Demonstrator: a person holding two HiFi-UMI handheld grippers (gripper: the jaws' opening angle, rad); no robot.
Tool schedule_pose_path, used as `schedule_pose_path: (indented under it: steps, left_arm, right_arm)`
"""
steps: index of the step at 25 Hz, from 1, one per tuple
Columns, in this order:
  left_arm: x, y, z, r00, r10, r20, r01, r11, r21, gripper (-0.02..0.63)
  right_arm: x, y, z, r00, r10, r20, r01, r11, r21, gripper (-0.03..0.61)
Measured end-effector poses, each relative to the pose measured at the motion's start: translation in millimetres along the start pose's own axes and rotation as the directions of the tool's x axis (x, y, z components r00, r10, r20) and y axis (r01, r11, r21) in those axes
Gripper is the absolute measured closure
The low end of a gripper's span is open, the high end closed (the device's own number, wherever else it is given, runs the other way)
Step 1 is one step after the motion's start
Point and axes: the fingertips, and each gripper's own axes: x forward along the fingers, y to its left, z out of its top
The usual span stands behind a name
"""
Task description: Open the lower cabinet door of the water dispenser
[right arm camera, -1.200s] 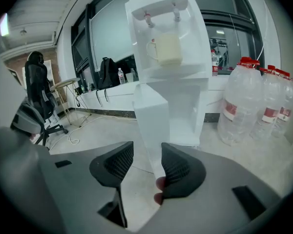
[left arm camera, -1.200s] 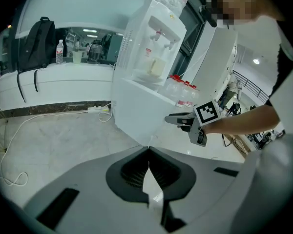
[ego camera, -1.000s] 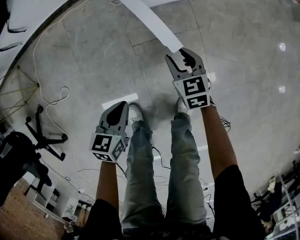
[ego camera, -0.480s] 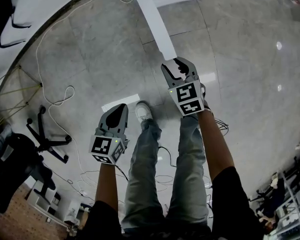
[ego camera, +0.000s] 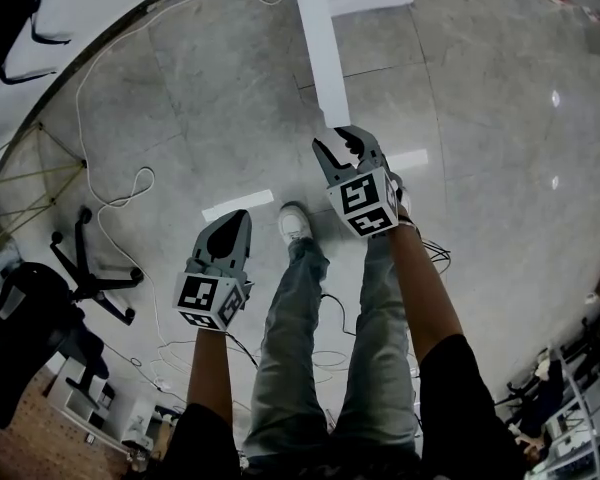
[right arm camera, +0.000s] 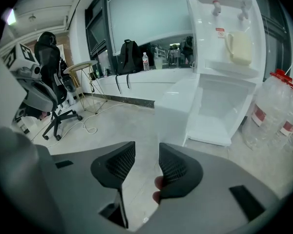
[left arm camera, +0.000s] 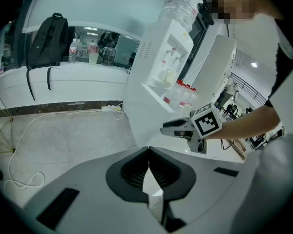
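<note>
Your right tongs (right arm camera: 147, 151) stand apart and are closing, with nothing between them, just short of the free edge of the lower cabinet door (right arm camera: 177, 112). Your left tongs (left arm camera: 149, 151) are pressed together, empty, farther back from the water dispenser (right arm camera: 224, 38). The door stands swung out from the dispenser, exposing its lower compartment (right arm camera: 219, 112). Water bottles (right arm camera: 278, 112) stand beside the dispenser.
</note>
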Motion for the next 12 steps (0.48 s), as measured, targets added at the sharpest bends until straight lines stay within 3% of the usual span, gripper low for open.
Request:
schedule_pose_path:
  steps: [7, 12]
  left_arm:
    - [-10, -11, 3, 1.0, 0.0, 0.005, 0.0, 1.0, -0.017, 0.601]
    - [-24, -32, 26, 0.999, 0.003, 0.034, -0.001, 0.999, -0.032, 0.601]
  right_arm:
    - [-7, 17, 16, 0.999, 0.045, 0.014, -0.045, 0.998, -0.038, 0.423]
    - [-39, 23, 33, 0.998, 0.052, 0.034, -0.051, 0.998, -0.028, 0.479]
